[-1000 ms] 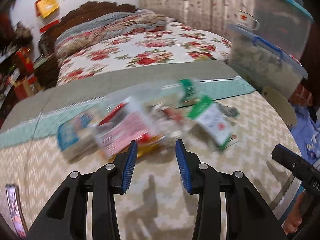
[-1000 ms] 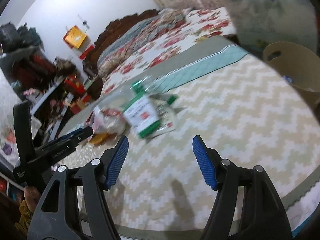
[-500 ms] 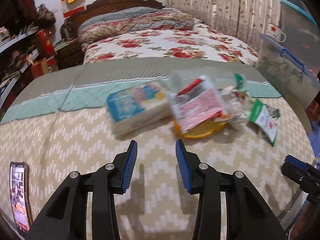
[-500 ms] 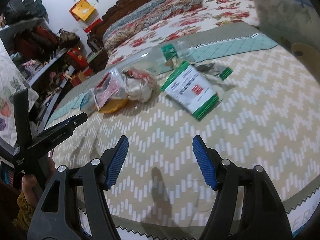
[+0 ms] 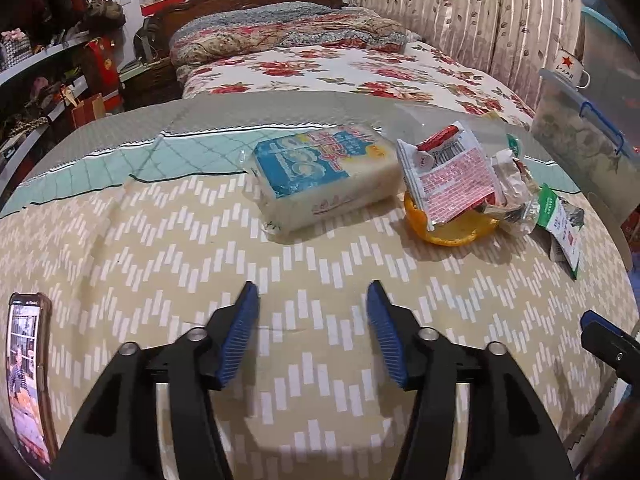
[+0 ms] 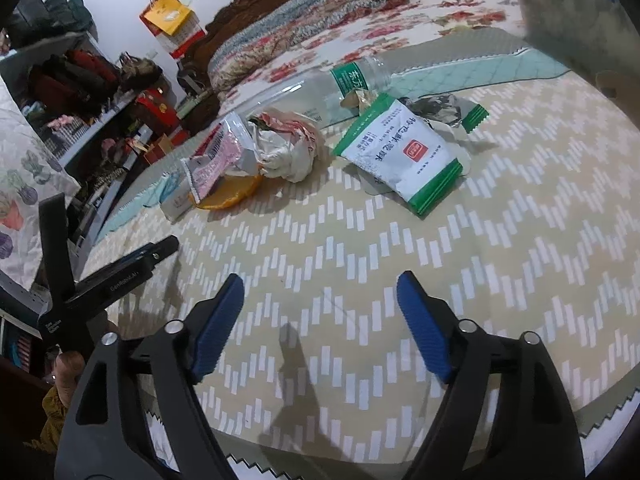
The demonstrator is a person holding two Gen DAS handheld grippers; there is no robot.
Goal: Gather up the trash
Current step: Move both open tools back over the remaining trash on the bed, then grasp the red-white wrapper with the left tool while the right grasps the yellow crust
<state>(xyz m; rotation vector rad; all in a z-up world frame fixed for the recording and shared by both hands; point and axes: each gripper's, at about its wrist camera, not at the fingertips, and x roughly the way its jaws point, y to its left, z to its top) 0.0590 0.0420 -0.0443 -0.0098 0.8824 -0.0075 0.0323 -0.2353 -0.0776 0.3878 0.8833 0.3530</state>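
Where orange peel lies, crumpled wrappers heaped.

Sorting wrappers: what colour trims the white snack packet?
Green edges on the white snack packet, clearest in the right wrist view.

Left gripper, jaws just widened and empty, over the worktop short of tissue pack and wrappers.
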